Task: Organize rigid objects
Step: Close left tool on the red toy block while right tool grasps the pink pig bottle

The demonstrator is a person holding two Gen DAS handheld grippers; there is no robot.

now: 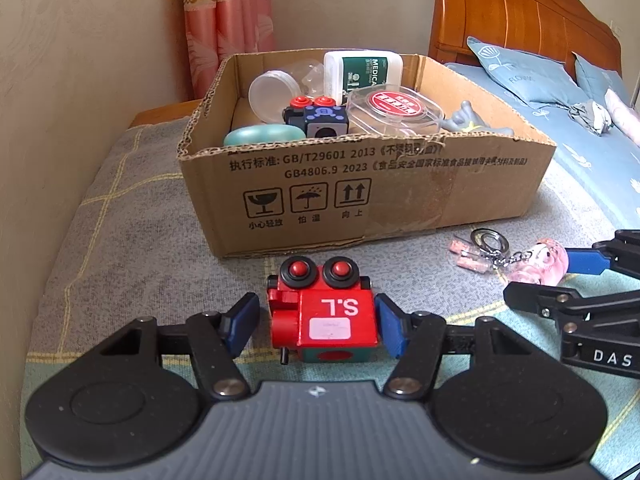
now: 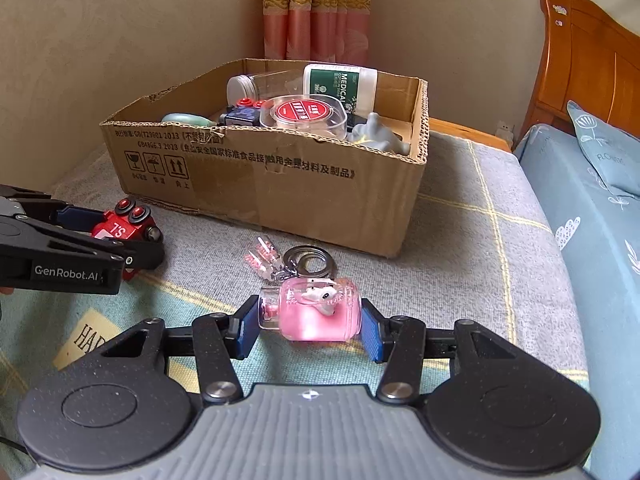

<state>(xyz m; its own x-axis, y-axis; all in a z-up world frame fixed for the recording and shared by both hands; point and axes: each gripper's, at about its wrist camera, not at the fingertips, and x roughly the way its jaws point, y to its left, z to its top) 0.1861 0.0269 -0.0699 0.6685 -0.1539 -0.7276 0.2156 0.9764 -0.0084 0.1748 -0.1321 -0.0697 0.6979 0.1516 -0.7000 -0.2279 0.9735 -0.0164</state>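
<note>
A red toy camera (image 1: 324, 320) marked "S.L", with two black-and-red knobs, rests on the grey checked blanket in front of the cardboard box (image 1: 400, 192). My left gripper (image 1: 316, 324) straddles it: the right pad touches its side, the left pad stands a sliver off, so it is open. A pink bottle keychain (image 2: 312, 312) with a small white figure inside lies between the blue pads of my right gripper (image 2: 308, 330), which is shut on it. Its key rings (image 2: 312, 260) trail toward the box (image 2: 280, 184). The toy camera (image 2: 120, 228) and left gripper (image 2: 120, 236) also show at the left of the right wrist view.
The open box holds a white medical bottle (image 1: 360, 72), a clear round tub with red label (image 1: 396, 112), a blue toy camera (image 1: 320, 118), a teal oval case (image 1: 264, 136), a clear jar and a grey figure (image 2: 376, 136). A bed with blue bedding (image 2: 600, 220) lies right; a wall runs left.
</note>
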